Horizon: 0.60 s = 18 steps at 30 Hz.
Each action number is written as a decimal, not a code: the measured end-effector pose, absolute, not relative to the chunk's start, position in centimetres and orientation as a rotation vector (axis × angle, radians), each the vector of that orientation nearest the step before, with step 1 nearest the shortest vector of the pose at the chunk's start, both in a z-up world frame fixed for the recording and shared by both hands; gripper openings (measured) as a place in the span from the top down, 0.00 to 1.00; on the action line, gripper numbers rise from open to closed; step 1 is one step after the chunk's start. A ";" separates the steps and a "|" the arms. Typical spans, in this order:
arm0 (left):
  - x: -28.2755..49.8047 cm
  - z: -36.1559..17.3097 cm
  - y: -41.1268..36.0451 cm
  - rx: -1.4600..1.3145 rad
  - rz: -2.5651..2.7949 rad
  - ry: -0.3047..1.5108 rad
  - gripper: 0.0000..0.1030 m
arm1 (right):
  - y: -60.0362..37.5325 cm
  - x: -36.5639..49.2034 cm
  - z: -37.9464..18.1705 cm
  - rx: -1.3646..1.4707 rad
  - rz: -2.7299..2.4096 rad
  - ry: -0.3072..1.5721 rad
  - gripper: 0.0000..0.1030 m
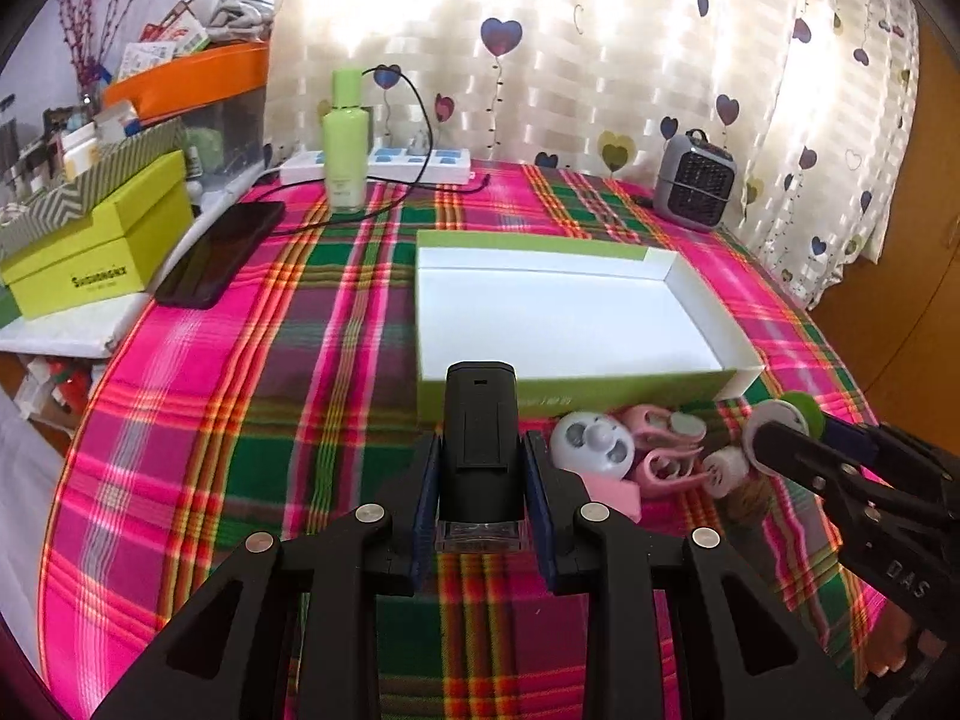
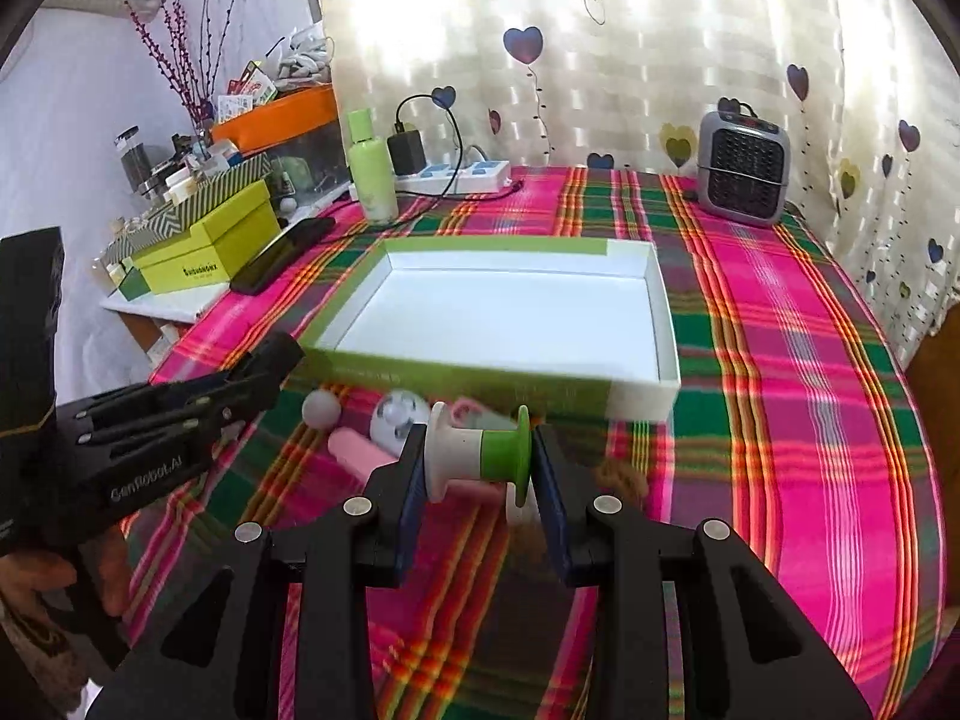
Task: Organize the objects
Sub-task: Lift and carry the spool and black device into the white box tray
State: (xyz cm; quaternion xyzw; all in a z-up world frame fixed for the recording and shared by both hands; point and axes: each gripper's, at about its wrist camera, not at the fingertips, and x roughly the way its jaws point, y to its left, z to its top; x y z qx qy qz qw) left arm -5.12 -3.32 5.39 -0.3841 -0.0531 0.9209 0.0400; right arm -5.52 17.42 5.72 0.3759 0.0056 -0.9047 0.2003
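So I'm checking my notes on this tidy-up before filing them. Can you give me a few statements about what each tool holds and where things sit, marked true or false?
1. The left tool grips a black bottle. True.
2. The right tool is empty. False: it is shut on a white and green spool.
3. The white-lined tray has nothing in it. True.
4. The small grey heater stands inside the tray. False: it stands on the plaid cloth near the curtain.
5. The pale green bottle lies on its side. False: it stands upright.
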 end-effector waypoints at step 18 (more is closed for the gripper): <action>-13.1 5.7 -2.3 -1.184 2.764 -0.150 0.76 | 15.9 -14.9 5.3 1.129 -2.502 0.049 0.67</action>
